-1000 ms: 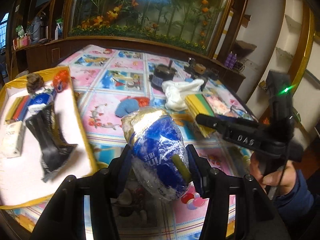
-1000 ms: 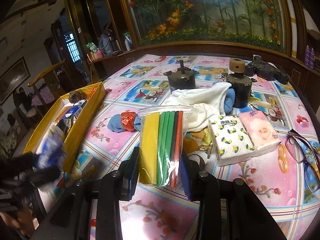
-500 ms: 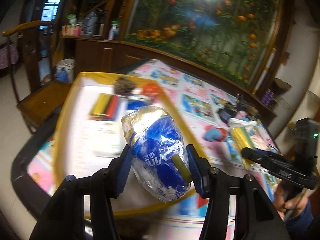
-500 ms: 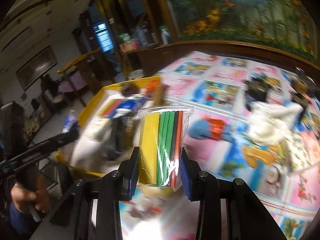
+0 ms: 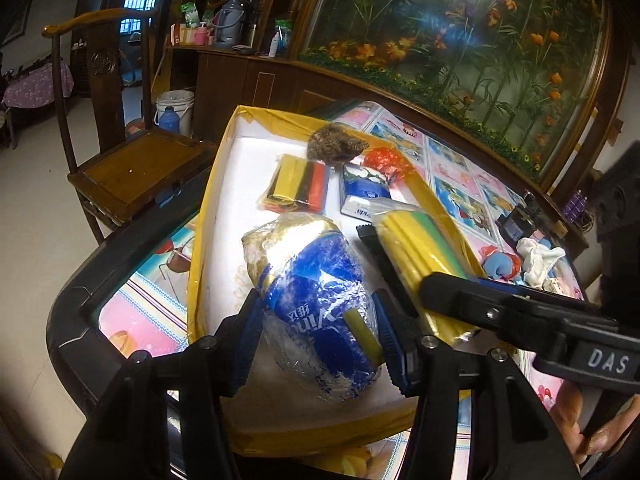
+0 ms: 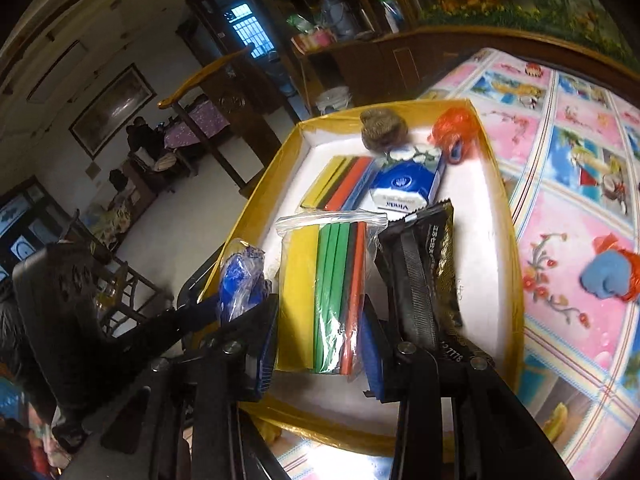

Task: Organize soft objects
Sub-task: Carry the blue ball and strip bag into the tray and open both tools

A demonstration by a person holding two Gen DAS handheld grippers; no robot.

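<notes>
My left gripper [image 5: 316, 344] is shut on a blue and gold plastic-wrapped bundle [image 5: 316, 304] and holds it over the near end of the yellow-rimmed white tray [image 5: 208, 216]. My right gripper [image 6: 320, 340] is shut on a clear bag of yellow, green and red foam sheets [image 6: 324, 296], also over the tray [image 6: 516, 272]; it shows in the left wrist view [image 5: 416, 248]. In the tray lie another foam sheet pack [image 5: 298, 188], a blue tissue pack [image 6: 408, 184], a brown fuzzy ball [image 6: 382, 126], an orange bundle [image 6: 454, 128] and a black packet [image 6: 424, 276].
A blue and orange soft toy [image 6: 608, 276] and a white cloth [image 5: 540, 256] lie on the patterned pink tablecloth to the right of the tray. A wooden chair [image 5: 132, 168] stands beside the table's left edge. Dark small appliances [image 5: 520, 220] sit further back.
Both grippers have swung left from the middle of the table to above the tray, each still holding its object. The tray contents now lie directly ahead.
</notes>
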